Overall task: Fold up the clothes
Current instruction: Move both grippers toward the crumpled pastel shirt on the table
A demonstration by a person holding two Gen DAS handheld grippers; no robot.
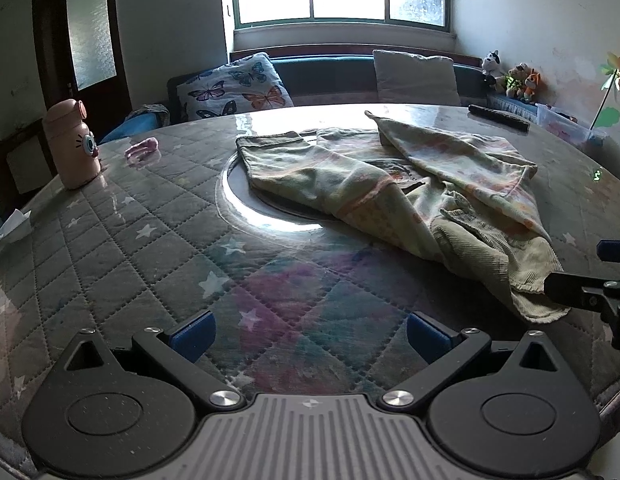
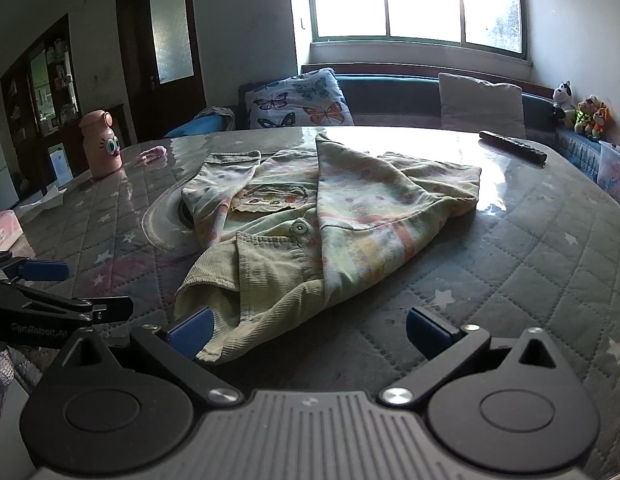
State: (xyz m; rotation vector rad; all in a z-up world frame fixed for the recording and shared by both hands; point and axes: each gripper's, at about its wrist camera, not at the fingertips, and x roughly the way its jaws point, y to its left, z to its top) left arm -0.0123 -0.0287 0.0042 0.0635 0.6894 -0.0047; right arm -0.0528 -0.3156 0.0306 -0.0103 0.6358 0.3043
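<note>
- The garment (image 2: pixel 310 216), a small pale jacket with a pastel print and a ribbed, corduroy-like lining, lies crumpled in the middle of the round worktop (image 1: pixel 150 248), partly over the glass turntable (image 1: pixel 246 208) at its centre.
- It is half folded at best: one flap is thrown across the body, a sleeve (image 1: pixel 270 148) trails off toward the far left, and the collar end points at the near edge.
- The left hand-held gripper (image 1: pixel 310 334) hangs over bare quilted cover with its jaws spread wide and nothing between them, well to the left of the cloth.
- The right hand-held gripper (image 2: pixel 308 330) is just as wide and also empty; its left blue pad (image 2: pixel 192 334) sits right beside the ribbed hem, though I cannot tell whether it touches.
- To my eye the step in hand is the first pick-up, so each gripper should take one corner of that near hem (a single layer, not the whole bunch).
- Lifting both corners together and drawing them apart would flatten the piece before any fold.
- The shiny cover looks slippery, so a low, slow drag seems wiser than a tug.
- The pink bottle (image 1: pixel 72 146) and the dark remote (image 1: pixel 499 118) stand well clear (no trouble there).
</note>
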